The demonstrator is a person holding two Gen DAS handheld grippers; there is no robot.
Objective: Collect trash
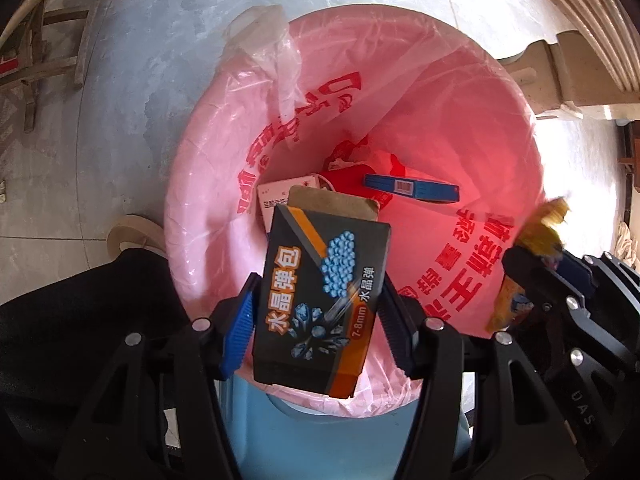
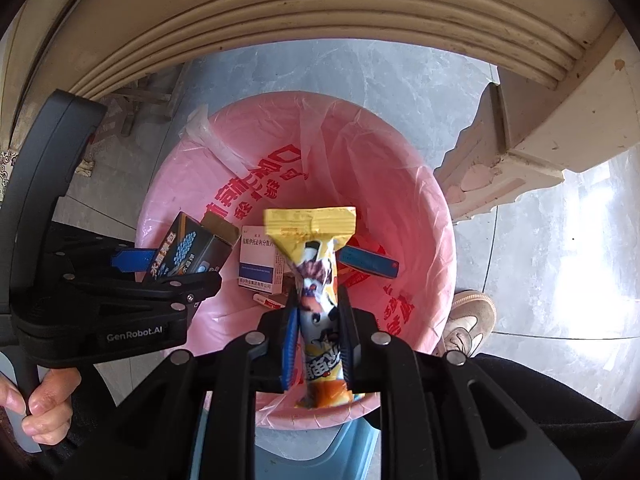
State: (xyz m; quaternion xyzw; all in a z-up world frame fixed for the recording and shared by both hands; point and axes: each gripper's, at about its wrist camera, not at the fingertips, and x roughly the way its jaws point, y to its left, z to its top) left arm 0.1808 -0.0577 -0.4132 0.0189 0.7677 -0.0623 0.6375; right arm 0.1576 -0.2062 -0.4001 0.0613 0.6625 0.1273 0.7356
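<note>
A trash bin lined with a pink plastic bag stands on the floor below both grippers. My left gripper is shut on a black box with blue beads printed on it, held over the bin's near rim; the box shows at left in the right wrist view. My right gripper is shut on a yellow snack wrapper, also over the bin; it shows at the right edge of the left wrist view. Inside the bin lie a blue flat box, a white medicine box and red trash.
A cream carved table edge and leg overhang the bin at the back and right. A shoe stands right of the bin. A blue stool or base sits under the bin's near side. Wooden stool legs are far left.
</note>
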